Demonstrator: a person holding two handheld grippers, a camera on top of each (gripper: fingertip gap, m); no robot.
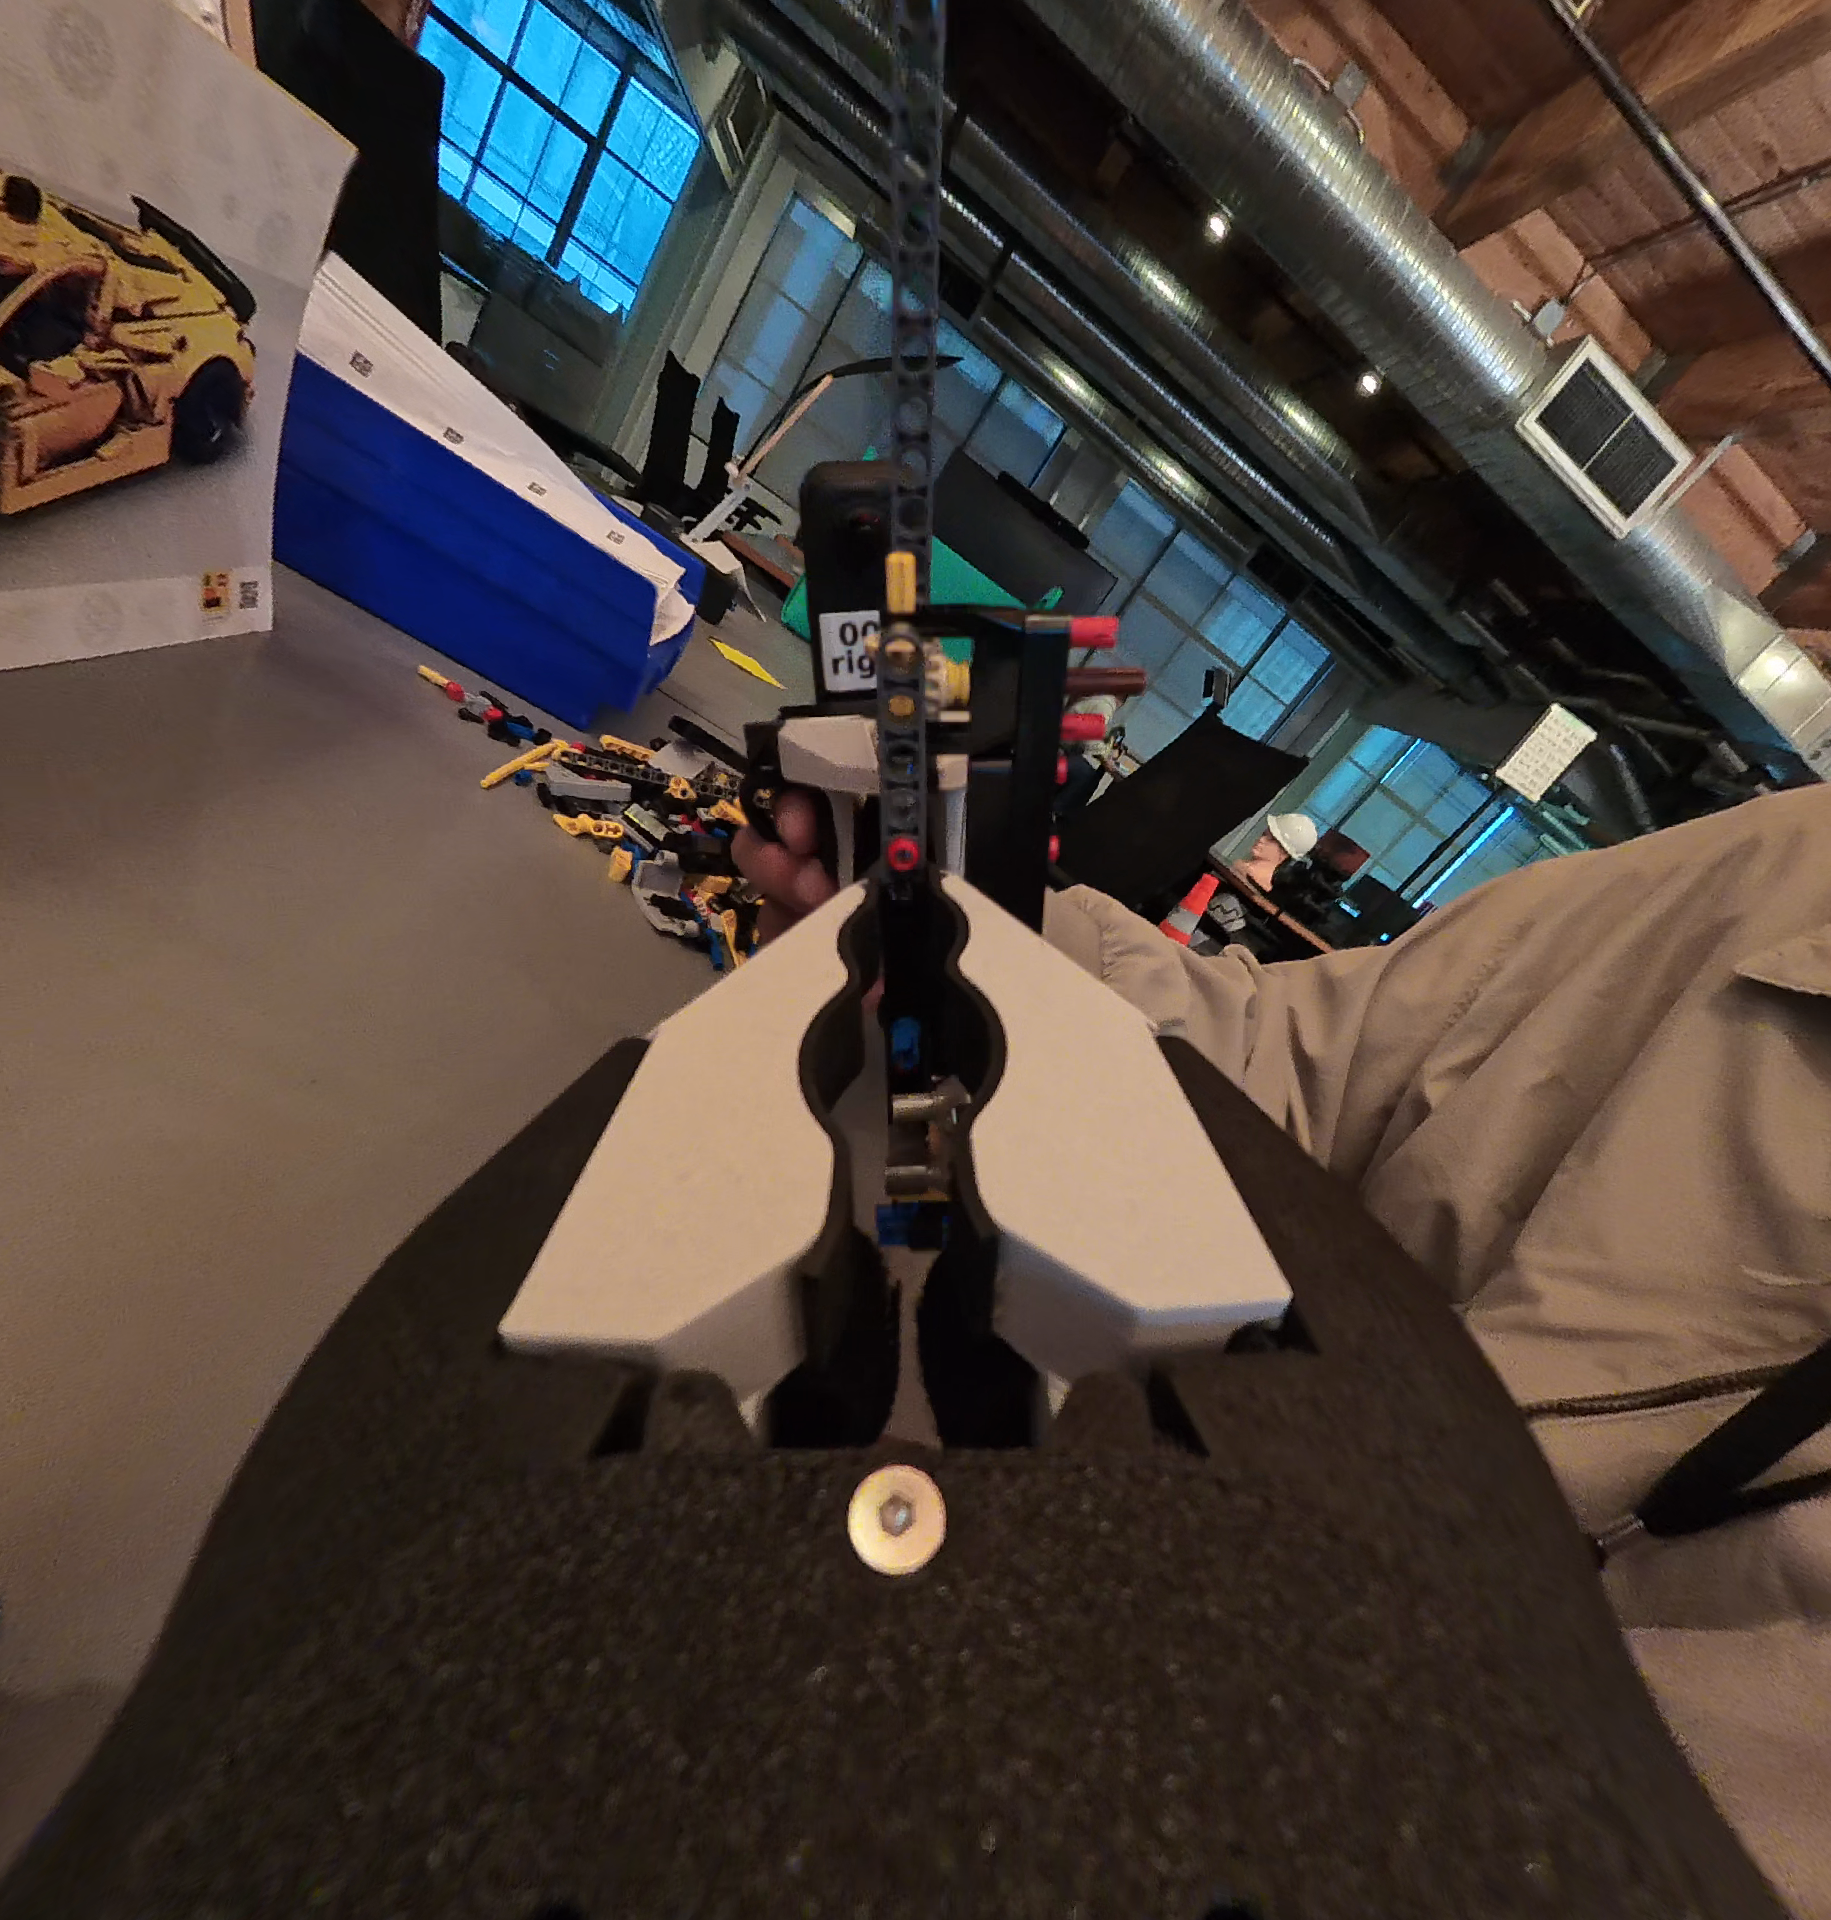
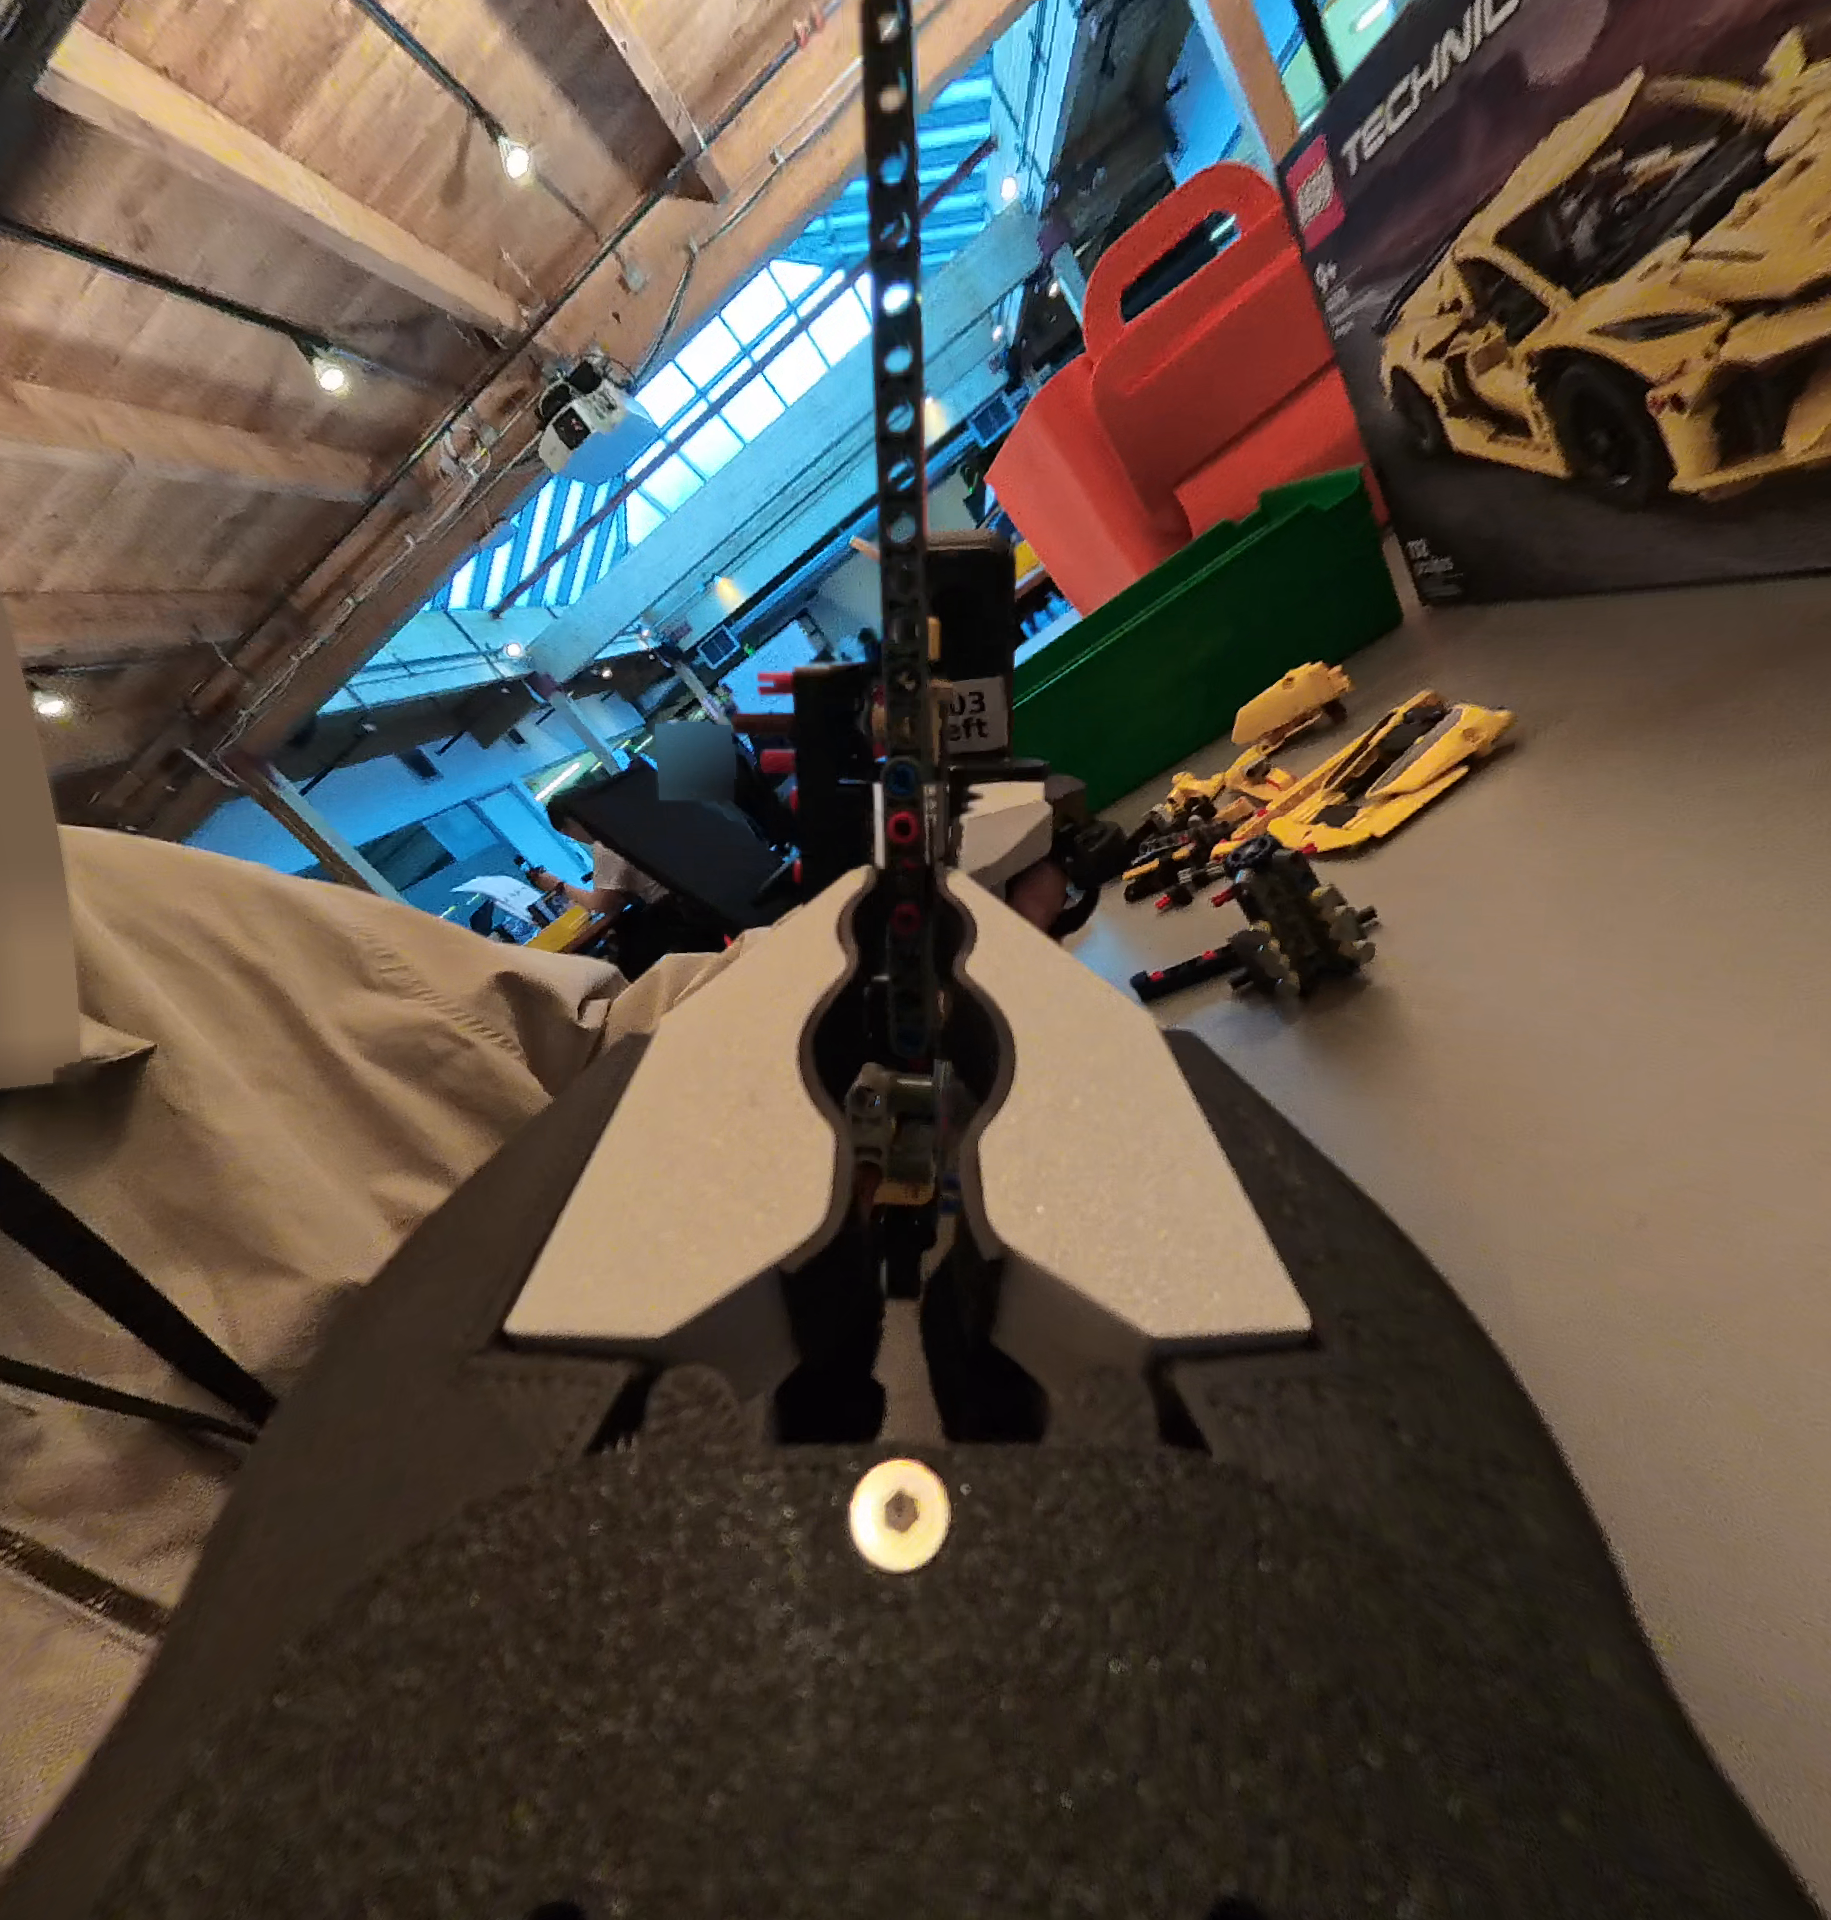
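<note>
A black toy-brick assembly with a long holed beam (image 1: 909, 416), red and blue pins and grey connectors is held in the air between both grippers, which face each other. My left gripper (image 1: 903, 894) is shut on its lower part. Beyond it, the right gripper (image 1: 869, 769) grips the same assembly from the far side. In the right wrist view my right gripper (image 2: 903, 883) is shut on the assembly, whose beam (image 2: 898, 364) runs upward. The left gripper (image 2: 1004, 821) shows behind it.
A pile of loose yellow and black pieces (image 1: 641, 810), a blue bin (image 1: 454, 520) and a booklet showing a yellow car (image 1: 90, 343) sit on the grey table (image 1: 215, 1039). A green bin (image 2: 1202, 644), red carrier (image 2: 1181, 384), car box (image 2: 1617, 312), yellow body panels (image 2: 1378, 758) and a grey sub-assembly (image 2: 1285, 925) lie opposite. A beige sleeve (image 1: 1513, 1091) is close. Both grippers' tips are close together, under 4 cm apart. My left gripper's tips are some 15 cm from the grey sub-assembly (image 2: 1285, 925).
</note>
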